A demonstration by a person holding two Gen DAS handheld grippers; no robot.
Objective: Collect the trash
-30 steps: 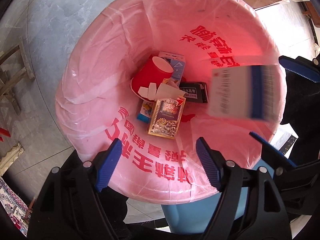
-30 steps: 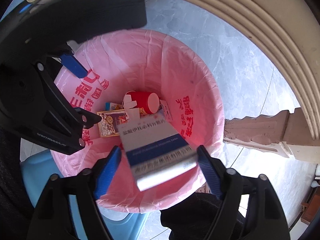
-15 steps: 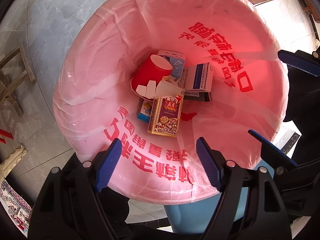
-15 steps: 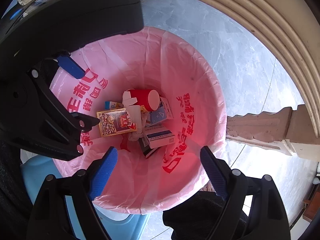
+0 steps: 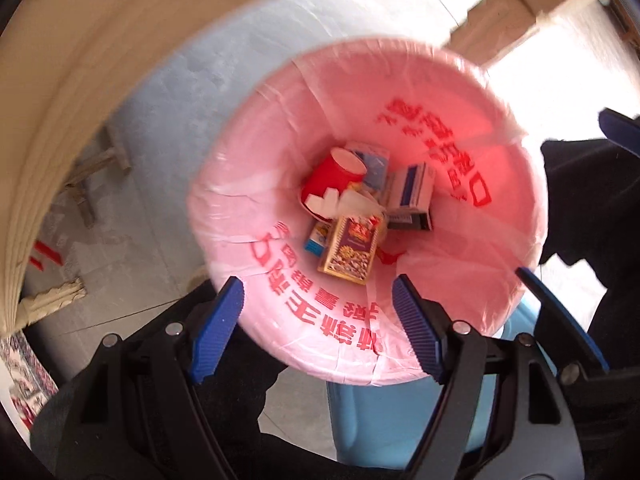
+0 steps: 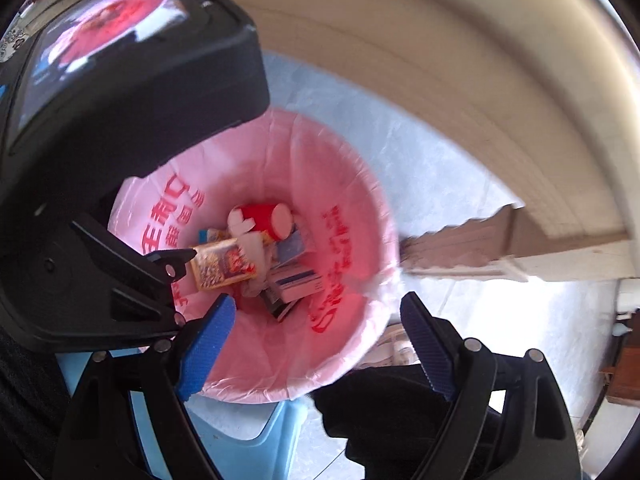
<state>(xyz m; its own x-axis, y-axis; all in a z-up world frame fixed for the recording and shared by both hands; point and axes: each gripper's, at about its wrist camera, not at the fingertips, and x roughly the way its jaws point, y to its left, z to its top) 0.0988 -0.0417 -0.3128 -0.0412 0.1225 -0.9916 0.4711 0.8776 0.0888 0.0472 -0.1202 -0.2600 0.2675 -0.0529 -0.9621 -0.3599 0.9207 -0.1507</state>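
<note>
A bin lined with a pink bag (image 5: 256,184) (image 6: 352,216) stands below both grippers. At its bottom lie a red paper cup (image 5: 332,178) (image 6: 262,214), a gold and purple box (image 5: 352,250) (image 6: 222,266), a white and blue box (image 5: 412,190) (image 6: 298,280) and other small cartons. My left gripper (image 5: 318,324) is open and empty above the bin's near rim. My right gripper (image 6: 318,344) is open and empty, also above the rim. The left gripper's black body (image 6: 100,160) fills the left of the right wrist view.
The bin stands on a light blue stool (image 5: 400,424) (image 6: 244,436). A round cream table edge (image 5: 60,80) (image 6: 480,100) overhangs the grey tiled floor (image 5: 160,120). A carved table leg (image 6: 480,248) stands to the bin's right.
The white and blue box dropped from my right gripper and landed at the bottom of the bin. Both grippers have since pulled back and up from the bin, open.
</note>
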